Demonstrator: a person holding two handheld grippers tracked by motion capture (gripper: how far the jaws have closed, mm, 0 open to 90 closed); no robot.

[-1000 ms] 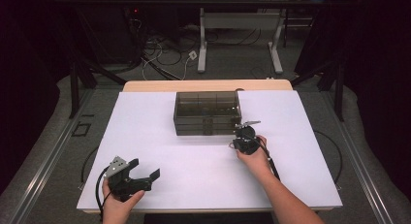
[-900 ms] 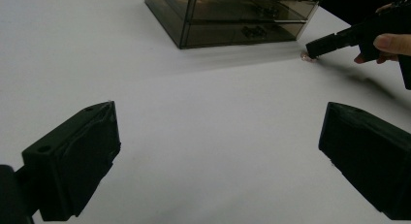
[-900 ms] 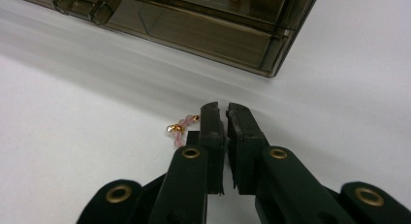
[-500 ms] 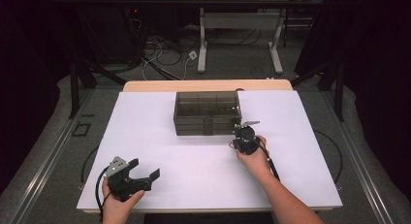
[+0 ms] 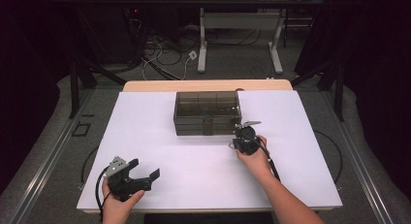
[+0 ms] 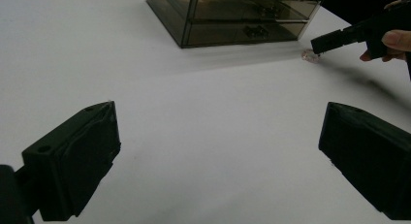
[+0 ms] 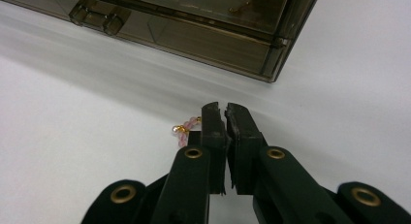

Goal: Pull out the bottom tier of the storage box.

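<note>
The right tool (image 7: 225, 110) is down at the counter (image 5: 194, 170) with its jaws pinched together, barely a slit between the tips. Beads (image 7: 185, 128), pink and gold, peek out just to the left of those tips, lying on the white surface. Whether a strand of them is actually caught between the pads I can't tell from here; the jaws hide that part. The low, nosed-down angle makes sense: something that flat and fine can only be nipped right at the surface.

Just beyond the tips sits the drawer box (image 7: 194, 25), smoky clear plastic, its near corner close to the beads. The drawers look pushed in, handles facing the person, so I'd guess the beads are bound for one of them, and a drawer has to come open first.

That would explain the other hand. The left tool (image 5: 140, 178) rests well back at the counter's near left edge, jaws spread wide with nothing between them, pointing across toward the box. From its own camera you can see the right tool's tip poised over the beads (image 6: 310, 56) beside the box's corner. It looks parked and ready, kept clear so the right hand has room.
</note>
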